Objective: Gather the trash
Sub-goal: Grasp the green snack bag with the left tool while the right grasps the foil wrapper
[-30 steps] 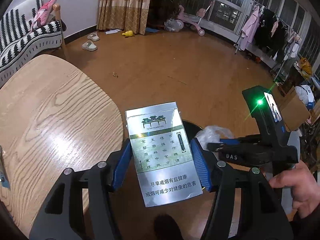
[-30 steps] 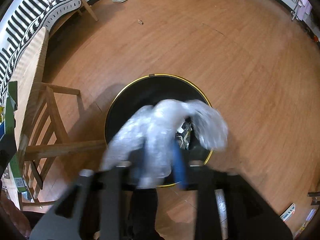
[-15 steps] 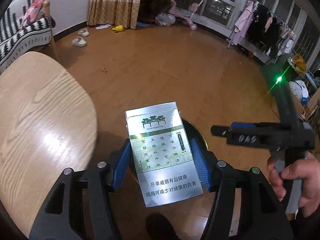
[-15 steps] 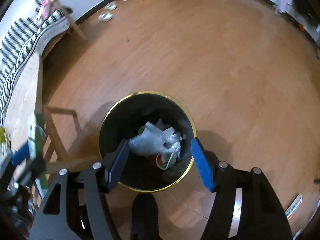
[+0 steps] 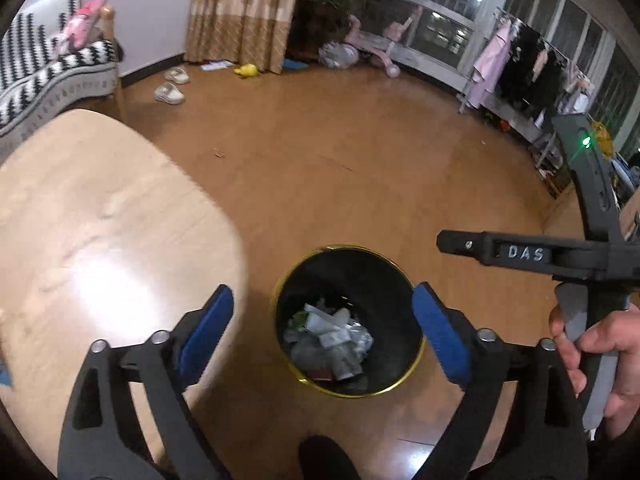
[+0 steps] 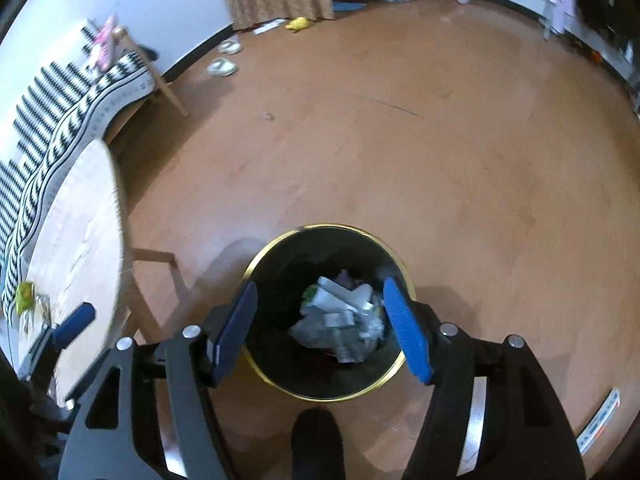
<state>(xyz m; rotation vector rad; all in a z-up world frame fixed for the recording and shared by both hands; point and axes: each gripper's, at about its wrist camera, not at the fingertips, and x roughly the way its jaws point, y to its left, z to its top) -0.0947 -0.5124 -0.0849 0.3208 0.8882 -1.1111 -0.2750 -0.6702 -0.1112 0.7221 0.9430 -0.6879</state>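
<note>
Both grippers hang over the bin (image 5: 348, 320), a black can with a gold rim standing on the wood floor (image 5: 360, 160) beside the desk (image 5: 100, 240). The left gripper (image 5: 322, 328) has its fingers spread wide and grasps nothing; the right gripper (image 6: 324, 328) is likewise released and empty. The trash (image 6: 340, 328), a heap of pale wrappers and packets, lies at the bottom of the bin, well below the rim.

More litter seems to remain: a yellow-green scrap (image 6: 24, 296) sits at the near end of the desk in the right wrist view, and a flat packet (image 6: 600, 420) lies on the floor to the right of the bin. The views are blurred at the desk edge, so what exactly is left there cannot be told.

Risks from here, as I judge them: the 2 grippers are close together above 1 bin, so a swing toward the desk could knock them into each other or clip the rim and tip the can.
</note>
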